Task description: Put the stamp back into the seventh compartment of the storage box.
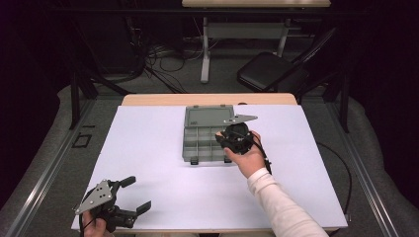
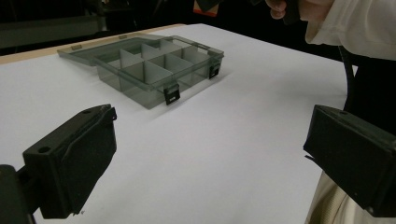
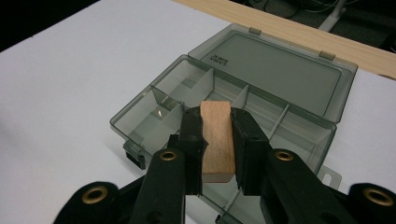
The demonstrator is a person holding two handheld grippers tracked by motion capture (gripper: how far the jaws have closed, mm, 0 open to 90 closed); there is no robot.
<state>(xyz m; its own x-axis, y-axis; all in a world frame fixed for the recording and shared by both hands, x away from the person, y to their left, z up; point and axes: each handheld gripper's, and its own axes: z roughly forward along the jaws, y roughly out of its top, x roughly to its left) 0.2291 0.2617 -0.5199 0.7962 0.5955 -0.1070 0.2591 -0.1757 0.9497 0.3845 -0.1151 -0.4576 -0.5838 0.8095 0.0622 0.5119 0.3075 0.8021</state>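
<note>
At the table's [image 1: 163, 197] near left corner, a hand holds the left gripper [image 1: 132, 195] low over the white surface, its jaws spread wide with nothing between them. In the left gripper view the two black jaws stand far apart, bare table between them, and the box [image 2: 144, 70] sits well beyond.

Farther in, toward the middle of the table, a white sleeve [image 1: 276, 202] reaches forward from the near edge. Its hand [image 1: 248, 157] holds the right gripper [image 1: 232, 138] over the right near part of the box [image 1: 207, 140]. In the right gripper view, the jaws of the right gripper [image 3: 217, 144] are closed on a wood block [image 3: 217, 140], which stands upright between them, above the box's near compartments.

The box [image 3: 224, 107] is grey, translucent plastic, split by dividers into small compartments. Its lid [image 3: 275, 70] lies open flat behind it, toward the table's far wooden edge. Two black latches hang on its near side.

Beyond the table, a black chair [image 1: 269, 71] stands on the floor.
</note>
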